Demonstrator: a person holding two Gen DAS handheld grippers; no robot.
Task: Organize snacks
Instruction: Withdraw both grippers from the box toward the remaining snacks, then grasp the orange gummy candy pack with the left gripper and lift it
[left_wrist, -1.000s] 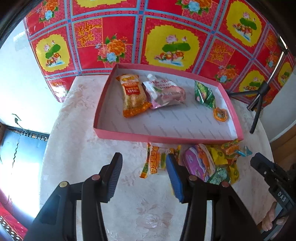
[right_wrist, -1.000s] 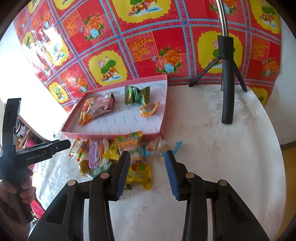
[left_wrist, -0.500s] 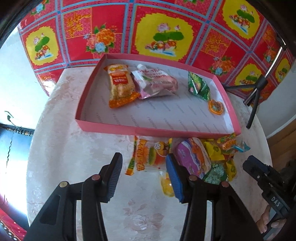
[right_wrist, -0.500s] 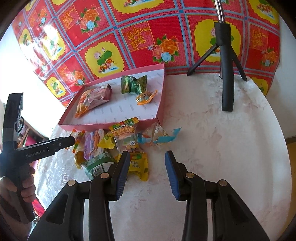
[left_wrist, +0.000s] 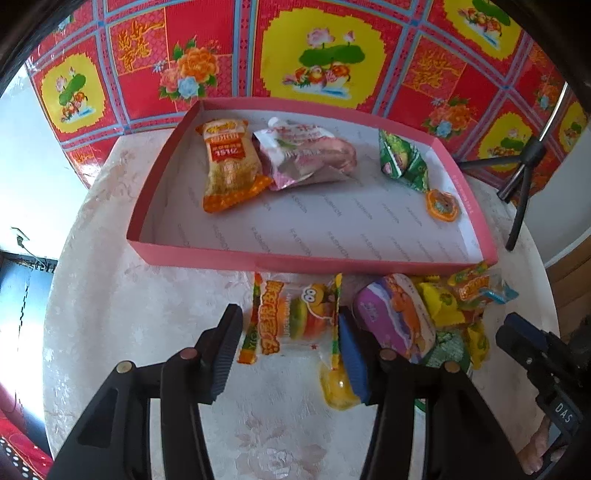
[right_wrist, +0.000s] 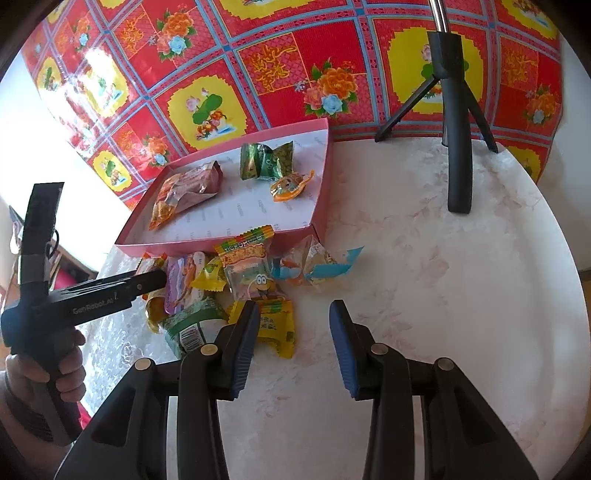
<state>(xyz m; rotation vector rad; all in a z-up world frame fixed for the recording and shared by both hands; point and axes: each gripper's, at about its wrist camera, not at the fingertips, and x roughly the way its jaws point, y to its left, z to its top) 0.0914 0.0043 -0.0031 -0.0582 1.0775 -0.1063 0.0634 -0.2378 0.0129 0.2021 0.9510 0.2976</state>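
Right claw (right_wrist: 291, 345) gapes beside the snack pile (right_wrist: 236, 284).

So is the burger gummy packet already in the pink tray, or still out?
Out. The gummy packet lies on the table before the tray, between the open left gripper.

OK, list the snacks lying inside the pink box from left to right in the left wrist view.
Orange-and-yellow packet → pink-and-white pouch → green wrapped snack → small round orange snack. All four lie toward the far side of the pink box.
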